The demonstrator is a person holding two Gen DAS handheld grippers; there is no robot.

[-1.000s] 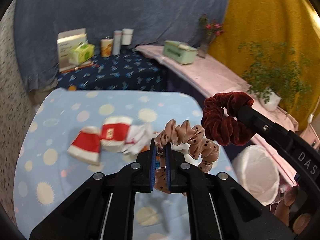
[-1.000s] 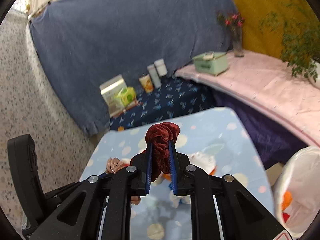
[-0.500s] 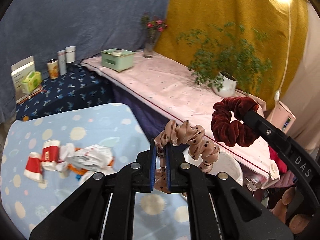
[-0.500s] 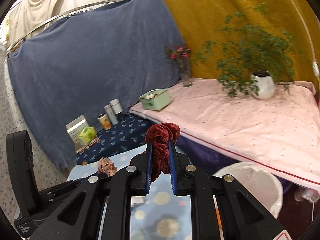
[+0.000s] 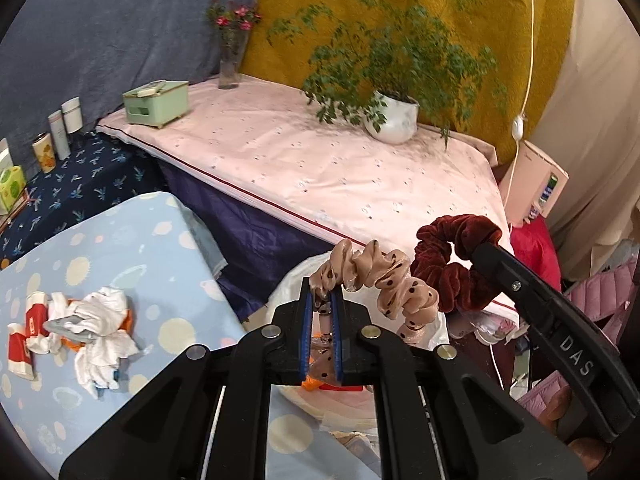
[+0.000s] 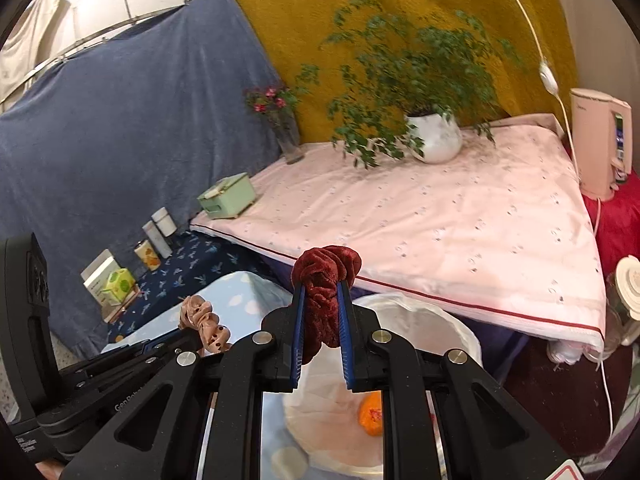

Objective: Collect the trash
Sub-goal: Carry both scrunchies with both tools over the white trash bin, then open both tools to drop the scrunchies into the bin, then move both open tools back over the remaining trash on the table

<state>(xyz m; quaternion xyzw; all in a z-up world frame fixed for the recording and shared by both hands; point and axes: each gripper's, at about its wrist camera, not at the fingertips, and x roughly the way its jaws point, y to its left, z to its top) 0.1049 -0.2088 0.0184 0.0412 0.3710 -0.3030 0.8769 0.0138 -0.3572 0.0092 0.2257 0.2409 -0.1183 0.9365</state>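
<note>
My left gripper [image 5: 322, 300] is shut on a tan dotted scrunchie [image 5: 380, 276] and holds it above the white-lined trash bin [image 5: 434, 330]. My right gripper [image 6: 320, 292] is shut on a dark red velvet scrunchie [image 6: 324, 276], also over the bin [image 6: 440, 320], which holds an orange scrap [image 6: 370, 420]. The red scrunchie [image 5: 452, 256] shows in the left wrist view, right of the tan one. The tan scrunchie [image 6: 204, 324] shows at the left of the right wrist view. Crumpled white tissues [image 5: 100, 320] and red-white wrappers [image 5: 24, 340] lie on the blue spotted table [image 5: 120, 248].
A pink-covered bench [image 5: 320, 160] behind the bin carries a potted plant [image 5: 394, 120], a green box [image 5: 156, 102] and a flower vase [image 5: 230, 60]. Cans and boxes [image 5: 56, 136] stand on a dark blue surface at the far left. A pink appliance [image 6: 600, 144] stands at the right.
Both grippers have swung right with their scrunchies, from over the blue table and its trash to above the white bin. The table litter now lies at the left.
</note>
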